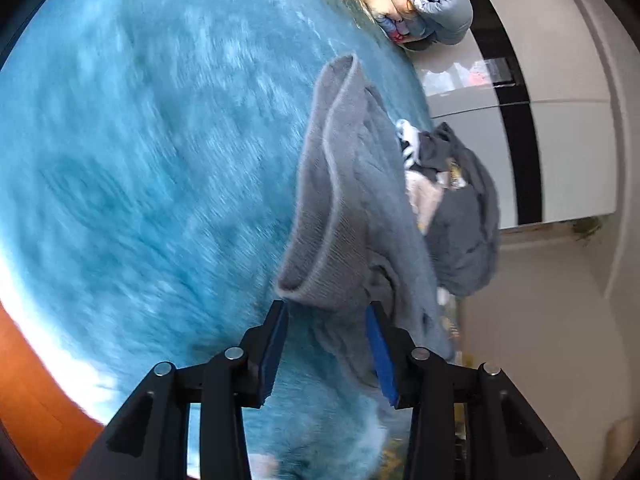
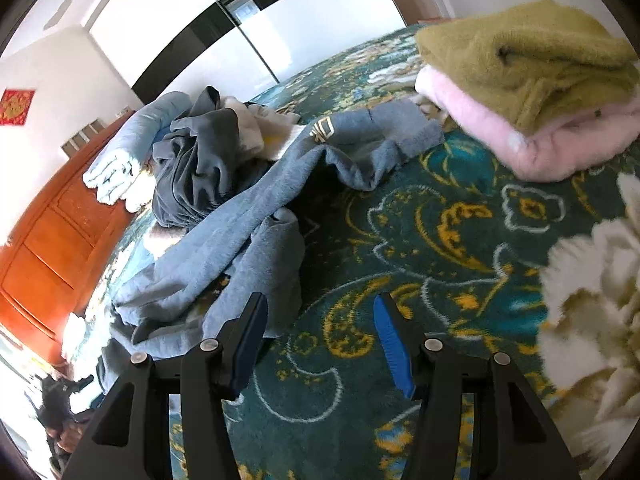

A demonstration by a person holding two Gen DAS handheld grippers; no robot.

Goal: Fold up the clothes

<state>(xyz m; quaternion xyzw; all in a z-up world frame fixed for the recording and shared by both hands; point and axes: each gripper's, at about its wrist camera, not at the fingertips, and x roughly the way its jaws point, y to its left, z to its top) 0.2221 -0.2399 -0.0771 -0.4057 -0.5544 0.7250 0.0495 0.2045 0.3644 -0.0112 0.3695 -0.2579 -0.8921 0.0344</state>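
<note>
A grey-blue sweatshirt lies crumpled on the patterned green bedspread, one sleeve stretched toward the folded stack. My right gripper is open and empty, just right of the sweatshirt's near edge. In the left wrist view the sweatshirt's ribbed hem lies on a fluffy blue blanket. My left gripper is open, its fingertips at the edge of that hem, not closed on it.
A dark grey garment heap with white and cream clothes lies behind the sweatshirt. A folded olive towel sits on a folded pink one at the right. A fluffy white item is near right. An orange wooden headboard is on the left.
</note>
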